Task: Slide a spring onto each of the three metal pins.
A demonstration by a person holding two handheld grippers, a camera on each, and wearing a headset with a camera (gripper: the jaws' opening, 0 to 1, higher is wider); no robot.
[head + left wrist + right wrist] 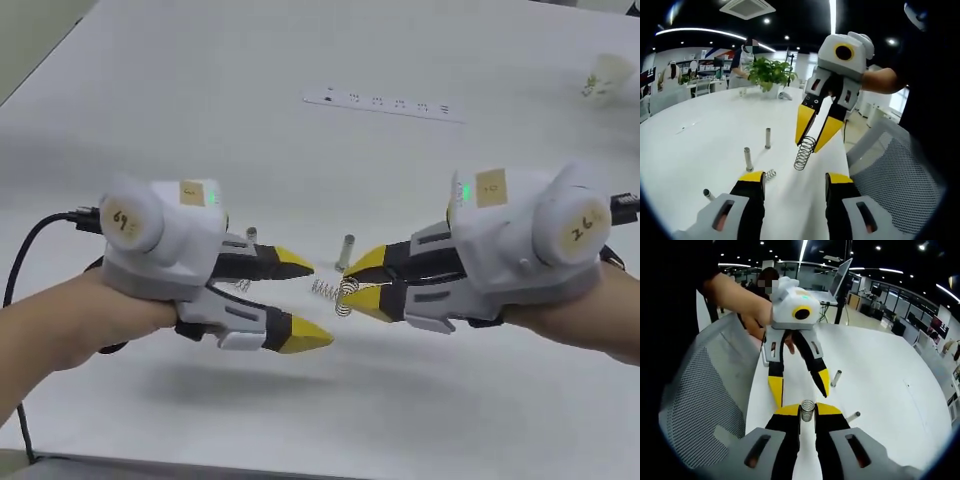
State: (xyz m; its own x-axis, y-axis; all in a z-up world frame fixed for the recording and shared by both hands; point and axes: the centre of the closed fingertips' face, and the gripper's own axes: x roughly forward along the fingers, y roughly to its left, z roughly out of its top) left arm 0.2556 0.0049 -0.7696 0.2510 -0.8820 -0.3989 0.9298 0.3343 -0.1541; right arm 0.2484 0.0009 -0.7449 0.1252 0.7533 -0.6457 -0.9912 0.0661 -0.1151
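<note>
White counter [420,400] underneath. The right gripper [348,287] hovers over it, fingers pinched tight on a spring [808,411] — the coil pokes out past the tips. Facing that held spring, the left gripper [303,300] has its fingers spread wide. Three metal pins [747,159] sit near the held spring, all bare. A loose spring [770,174] lies below the held spring — toward the left gripper.

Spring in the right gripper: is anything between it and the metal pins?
Partly. The spring held by the right gripper has an open way to the nearest pin. The open left gripper hangs between it and the farther pin.
</note>
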